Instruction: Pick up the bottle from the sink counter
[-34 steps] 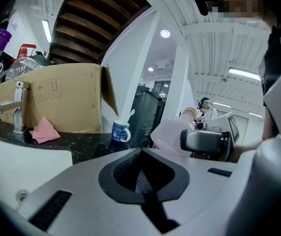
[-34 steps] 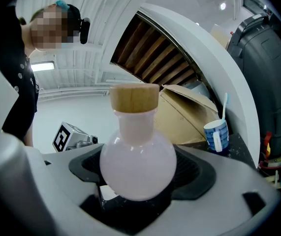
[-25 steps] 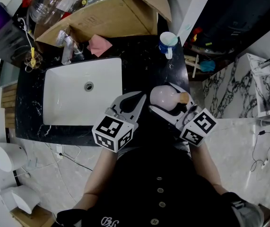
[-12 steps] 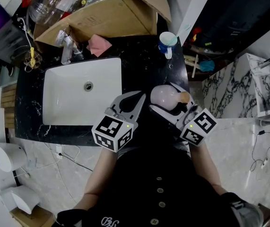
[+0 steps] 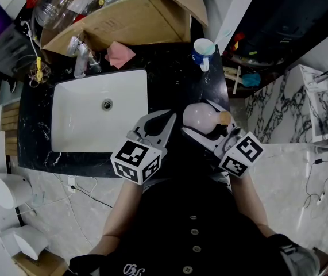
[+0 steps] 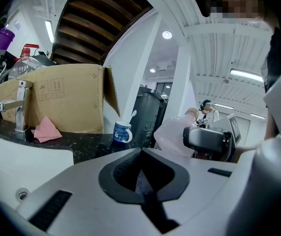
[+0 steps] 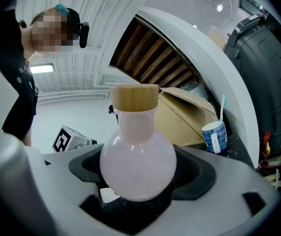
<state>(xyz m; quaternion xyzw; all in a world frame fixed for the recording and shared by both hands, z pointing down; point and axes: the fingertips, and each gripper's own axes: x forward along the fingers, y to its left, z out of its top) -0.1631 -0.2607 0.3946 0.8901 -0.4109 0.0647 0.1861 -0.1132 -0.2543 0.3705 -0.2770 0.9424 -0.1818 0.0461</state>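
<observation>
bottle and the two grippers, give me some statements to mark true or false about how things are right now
1. The right gripper has its jaws closed on the bottle. True.
2. The left gripper holds the mug. False: its jaws are together on nothing, and the mug stands on the counter.
3. The pink cloth lies in the sink. False: it lies on the counter behind the sink, beside the faucet.
4. The bottle has a wood-coloured cap. True.

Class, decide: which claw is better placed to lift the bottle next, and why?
Right. The right claw is shut on the bottle's round body; the left claw is shut, empty, beside it.
</observation>
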